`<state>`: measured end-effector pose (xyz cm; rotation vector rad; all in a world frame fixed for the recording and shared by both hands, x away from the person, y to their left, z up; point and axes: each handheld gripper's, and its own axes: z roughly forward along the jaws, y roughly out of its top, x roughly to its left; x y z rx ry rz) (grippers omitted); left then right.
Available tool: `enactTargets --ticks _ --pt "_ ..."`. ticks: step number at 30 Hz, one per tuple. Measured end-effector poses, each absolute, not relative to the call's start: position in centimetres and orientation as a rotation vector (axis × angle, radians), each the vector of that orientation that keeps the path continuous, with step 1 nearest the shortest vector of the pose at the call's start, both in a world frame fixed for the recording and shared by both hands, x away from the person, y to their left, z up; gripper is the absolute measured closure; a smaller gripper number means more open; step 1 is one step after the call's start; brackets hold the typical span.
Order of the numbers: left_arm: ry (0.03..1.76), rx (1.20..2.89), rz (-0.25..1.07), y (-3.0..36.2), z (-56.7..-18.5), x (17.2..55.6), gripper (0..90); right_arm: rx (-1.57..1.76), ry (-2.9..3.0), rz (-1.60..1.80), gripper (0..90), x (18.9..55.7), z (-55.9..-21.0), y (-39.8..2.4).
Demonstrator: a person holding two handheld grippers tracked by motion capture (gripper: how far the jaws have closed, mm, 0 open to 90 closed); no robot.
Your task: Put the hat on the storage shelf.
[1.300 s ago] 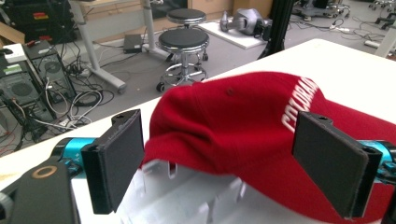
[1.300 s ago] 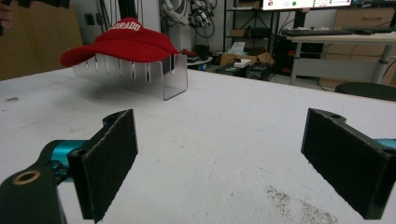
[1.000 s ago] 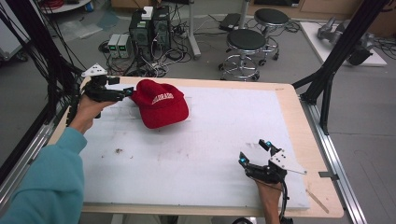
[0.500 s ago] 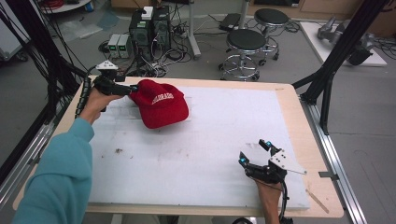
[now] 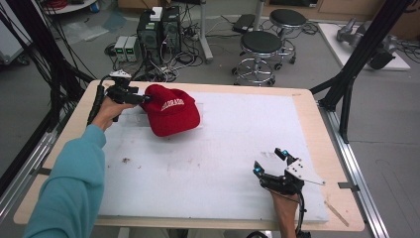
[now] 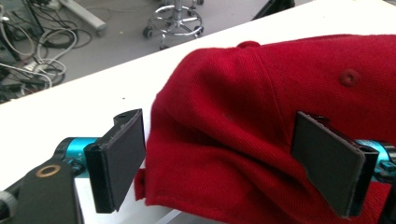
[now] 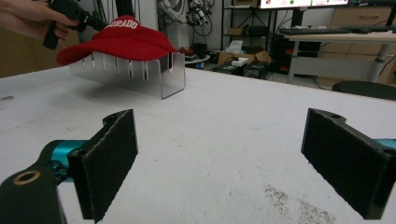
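white table (image 5: pixel 223 163), red cap (image 5: pixel 171 111) perhaps ungripped

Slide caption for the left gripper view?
Open left tongs straddling the rear of a red cap on the white table.

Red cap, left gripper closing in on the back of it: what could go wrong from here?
1. The left gripper is open around the soft crumpled rear of the red cap; it may pinch only a fold, which could slip.
2. The cap sits on a clear slotted stand; a sideways pull could drag or tip the stand.
3. The right gripper rests open at the near edge, too far away to steady anything.
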<state>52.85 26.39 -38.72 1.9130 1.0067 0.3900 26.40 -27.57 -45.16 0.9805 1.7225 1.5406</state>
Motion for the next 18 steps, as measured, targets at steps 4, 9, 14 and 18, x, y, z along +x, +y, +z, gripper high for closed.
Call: enactTargets --ticks 4,9,14,18 --pt "1.013 1.911 0.376 26.2 -39.1 53.0 18.4 0.979 1.722 1.54 9.7 26.4 -45.2 -27.6" --pt "0.997 1.927 0.378 25.8 -39.2 53.1 19.1 0.977 1.723 1.538 9.7 26.4 -45.2 -27.6" --pt "0.987 1.937 0.359 25.8 -39.3 53.1 24.0 0.977 1.723 1.537 9.7 26.4 -45.2 -27.6" --pt "0.993 1.989 0.34 25.3 -39.1 53.4 25.6 0.978 1.723 1.538 9.7 26.4 -45.2 -27.6"
